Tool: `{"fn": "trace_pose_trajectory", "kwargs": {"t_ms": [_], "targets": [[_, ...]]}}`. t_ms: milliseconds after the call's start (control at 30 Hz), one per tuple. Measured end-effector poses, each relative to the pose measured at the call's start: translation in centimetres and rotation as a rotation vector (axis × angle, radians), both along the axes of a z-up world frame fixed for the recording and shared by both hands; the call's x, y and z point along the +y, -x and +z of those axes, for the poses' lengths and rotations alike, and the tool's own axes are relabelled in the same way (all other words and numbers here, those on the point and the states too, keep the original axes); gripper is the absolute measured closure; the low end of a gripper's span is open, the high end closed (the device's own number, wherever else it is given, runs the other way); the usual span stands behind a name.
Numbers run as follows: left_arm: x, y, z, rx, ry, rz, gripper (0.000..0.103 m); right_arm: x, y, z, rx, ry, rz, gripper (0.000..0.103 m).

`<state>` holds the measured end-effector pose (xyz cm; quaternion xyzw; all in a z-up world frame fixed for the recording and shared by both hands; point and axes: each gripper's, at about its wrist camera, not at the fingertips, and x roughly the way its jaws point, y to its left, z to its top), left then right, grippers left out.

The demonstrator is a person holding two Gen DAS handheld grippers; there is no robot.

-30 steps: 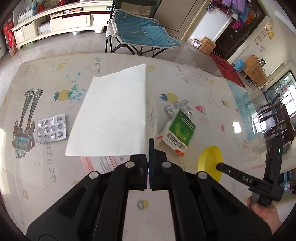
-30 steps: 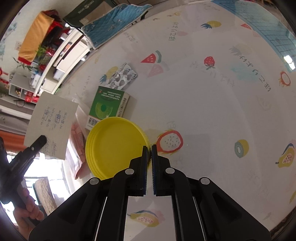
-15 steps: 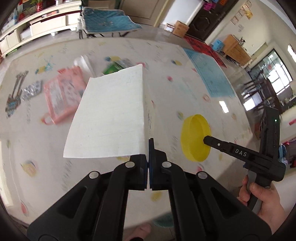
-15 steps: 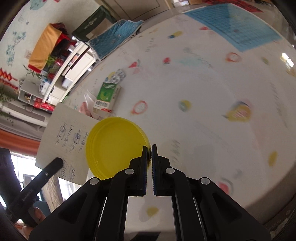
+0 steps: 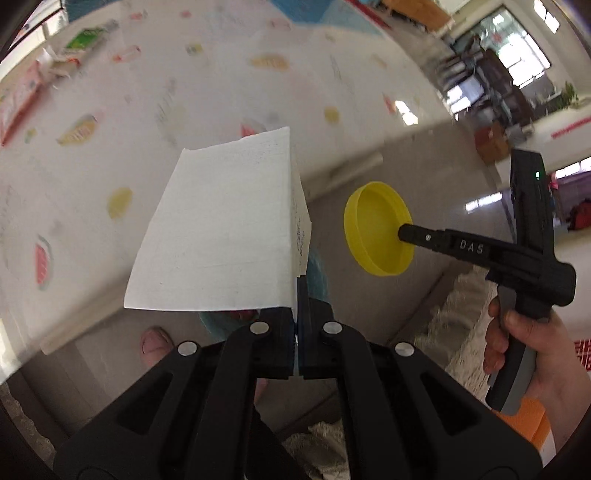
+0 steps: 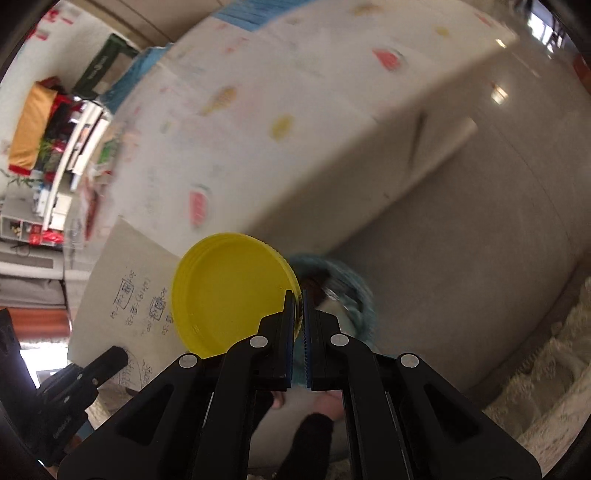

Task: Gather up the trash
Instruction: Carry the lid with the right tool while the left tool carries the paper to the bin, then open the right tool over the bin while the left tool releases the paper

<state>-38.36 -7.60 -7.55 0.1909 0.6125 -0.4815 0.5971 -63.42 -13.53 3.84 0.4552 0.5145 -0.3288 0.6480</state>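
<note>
Room: grey tiled floor beside a fruit-print play mat, its edge running across both views; everything blurred.
Paper: white sheet of paper with handwriting, pinched by a bottom corner in the left gripper, jaws closed on it, held in the air over the mat's edge.
Lid: yellow lid clamped by its rim in the right gripper, jaws narrow on it, just beside the paper.
Bin: teal basket on the floor below both grippers, partly hidden, already holding something.
Left behind: green box and pink packet on the mat, well apart.
Risk: I'd say the paper, held only by a corner, could flutter wide of the basket on release; the lid, let go edge-on, may hit the rim and roll off across the tiles.
Also: a bare foot stands near the basket.
</note>
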Motion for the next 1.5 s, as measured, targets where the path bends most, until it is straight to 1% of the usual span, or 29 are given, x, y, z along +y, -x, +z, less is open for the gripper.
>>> {"fn": "trace_pose_trajectory", "kwargs": {"t_ms": [133, 233, 267, 400, 567, 700, 800, 833, 867, 900, 933, 1033, 1133, 1167, 1200, 1233, 1500], "targets": [[0.0, 2.7, -3.4, 0.008, -0.064, -0.05, 0.103, 1.1, 2.2, -3.7, 0.031, -0.049, -0.028, 0.098], [-0.3, 4.4, -5.2, -0.034, -0.082, -0.126, 0.103, 1.7, 2.8, -6.1, 0.051, -0.081, -0.037, 0.098], [-0.4, 4.7, -5.8, -0.035, -0.091, -0.142, 0.103, 1.8, 3.1, -6.8, 0.058, -0.09, -0.039, 0.098], [-0.2, 5.8, -8.3, -0.049, -0.142, -0.169, 0.103, 2.1, 2.6, -9.0, 0.077, -0.11, -0.015, 0.098], [-0.3, 7.3, -9.9, -0.037, -0.186, -0.213, 0.103, 2.5, 2.0, -11.4, 0.109, -0.143, -0.002, 0.098], [0.2, 6.5, -10.5, -0.004, -0.205, -0.193, 0.103, 2.7, 1.6, -12.8, 0.132, -0.157, 0.013, 0.098], [0.1, 6.0, -11.7, 0.015, -0.225, -0.175, 0.103, 2.7, 1.6, -13.5, 0.138, -0.164, 0.021, 0.097], [-0.1, 5.9, -12.1, 0.022, -0.237, -0.173, 0.101, 2.7, 1.5, -13.6, 0.139, -0.166, 0.024, 0.096], [-0.1, 5.8, -12.3, 0.03, -0.242, -0.162, 0.097, 2.6, 1.5, -13.7, 0.138, -0.173, 0.026, 0.096], [0.1, 5.8, -12.6, 0.041, -0.236, -0.153, 0.084, 2.7, 1.3, -13.8, 0.135, -0.181, 0.029, 0.094], [0.2, 5.8, -12.6, 0.039, -0.232, -0.157, 0.076, 2.7, 1.2, -14.0, 0.139, -0.185, 0.037, 0.093], [0.0, 6.3, -12.4, 0.013, -0.215, -0.191, 0.076, 2.9, 1.2, -14.1, 0.14, -0.194, 0.036, 0.089], [-0.2, 6.0, -12.6, 0.032, -0.237, -0.174, 0.076, 2.9, 1.2, -14.4, 0.145, -0.208, 0.038, 0.088], [-0.2, 5.9, -12.6, 0.036, -0.24, -0.166, 0.076, 2.8, 1.2, -14.4, 0.148, -0.213, 0.036, 0.086], [-0.2, 5.7, -12.5, 0.036, -0.239, -0.159, 0.075, 2.8, 1.2, -14.4, 0.145, -0.214, 0.033, 0.075], [-0.2, 5.6, -12.3, 0.037, -0.237, -0.153, 0.071, 2.7, 1.2, -14.2, 0.143, -0.207, 0.031, 0.067], [0.4, 4.5, -11.4, 0.044, -0.222, -0.121, 0.07, 2.0, 1.0, -12.6, 0.124, -0.187, 0.022, 0.066]]}}
